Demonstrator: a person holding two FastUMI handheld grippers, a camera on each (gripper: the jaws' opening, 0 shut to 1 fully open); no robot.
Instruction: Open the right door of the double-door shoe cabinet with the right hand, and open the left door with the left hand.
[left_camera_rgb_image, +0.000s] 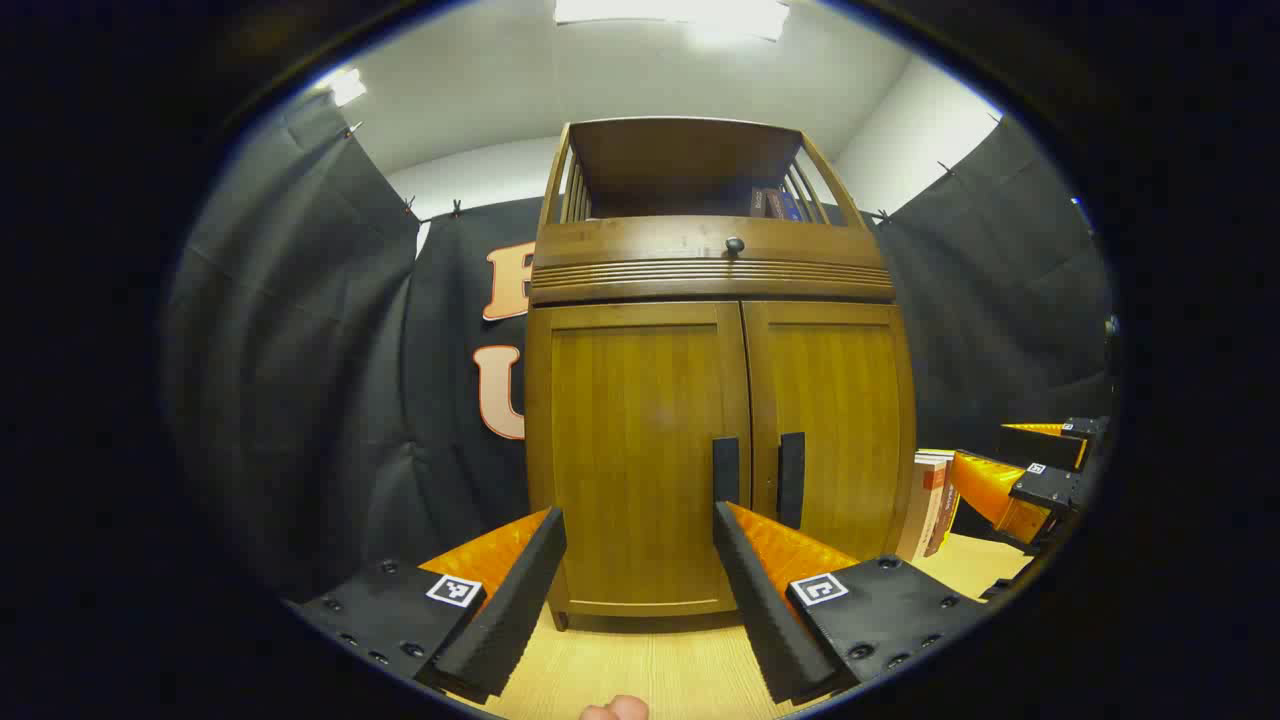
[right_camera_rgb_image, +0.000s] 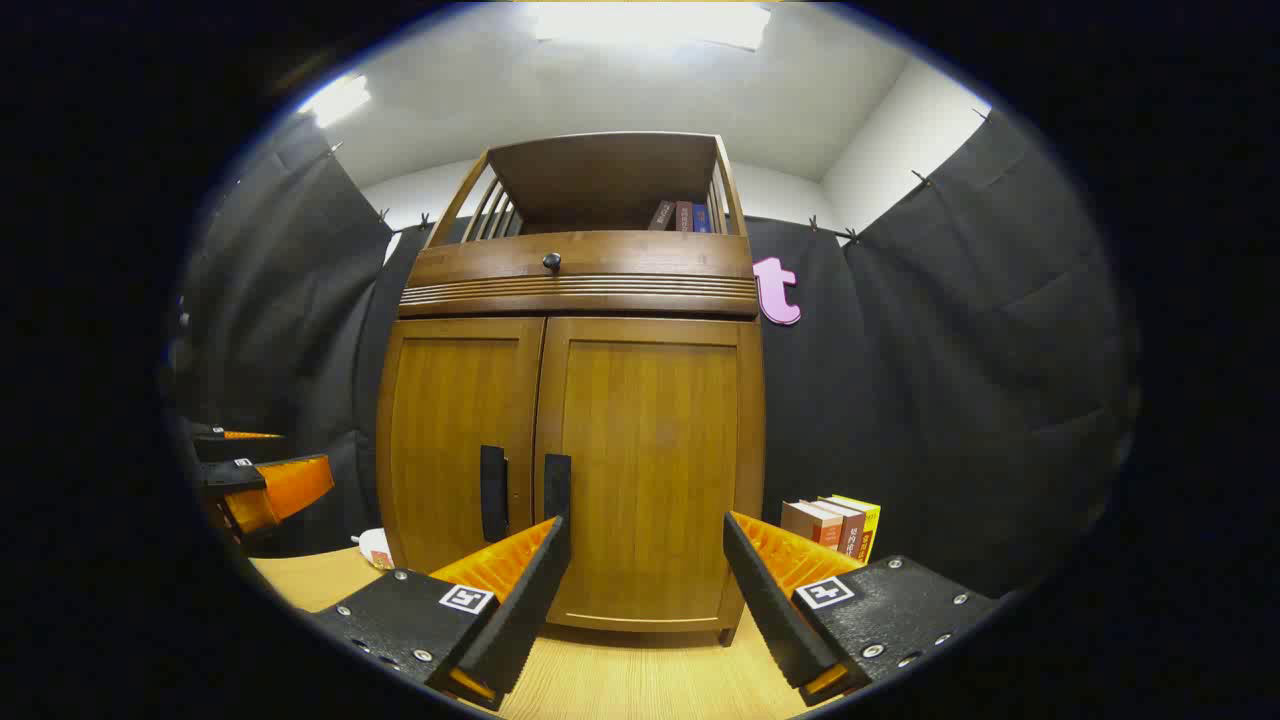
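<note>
Facing the cabinet (left_camera_rgb_image: 715, 400) at frame centre, the left gripper (left_camera_rgb_image: 640, 570) and right gripper (right_camera_rgb_image: 645, 575) were held level, jaws wide, gripping nothing. Both wooden doors were seen shut, black handles (right_camera_rgb_image: 555, 490) upright at the seam. Books (right_camera_rgb_image: 830, 525) were stood lower right.

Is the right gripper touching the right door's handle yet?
Cannot tell. In the right gripper view, the right gripper's left fingertip overlaps the right door handle, hiding any gap.
</note>
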